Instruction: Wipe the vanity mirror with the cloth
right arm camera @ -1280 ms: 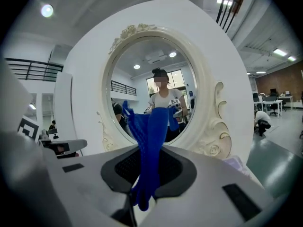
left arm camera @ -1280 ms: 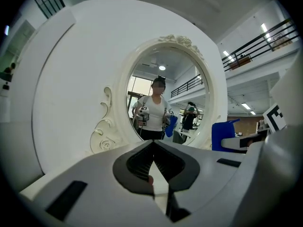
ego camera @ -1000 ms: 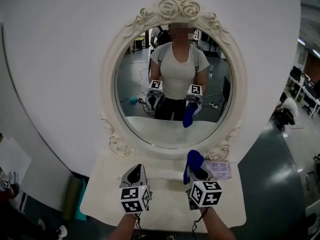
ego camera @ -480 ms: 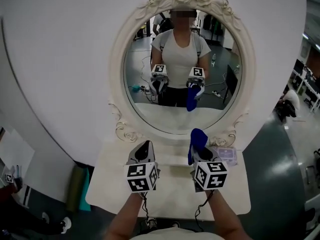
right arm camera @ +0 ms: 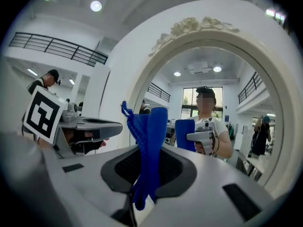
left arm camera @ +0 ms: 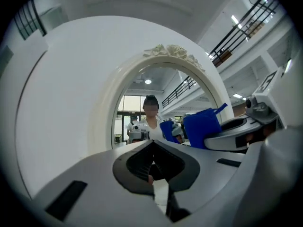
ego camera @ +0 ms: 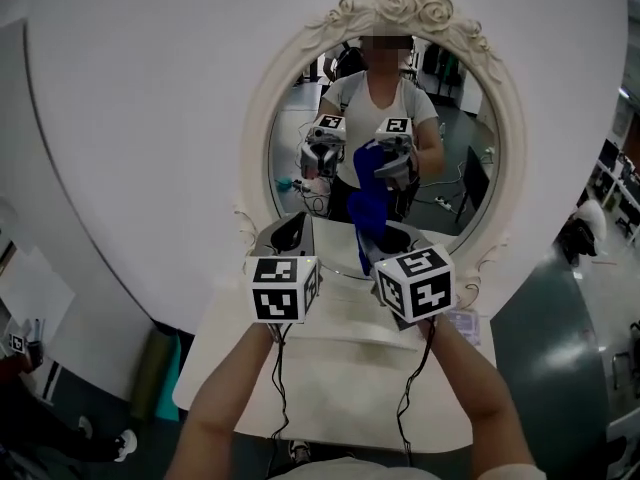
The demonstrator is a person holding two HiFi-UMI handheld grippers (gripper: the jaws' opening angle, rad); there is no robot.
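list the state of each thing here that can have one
left gripper: shut, nothing between its jaws
right gripper: shut on the cloth
cloth: pinched at its lower end, standing up out of the jaws
vanity mirror: upright; whether the cloth touches the glass cannot be told

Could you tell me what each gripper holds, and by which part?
The right gripper pinches the blue cloth near its lower end; the left gripper holds nothing.
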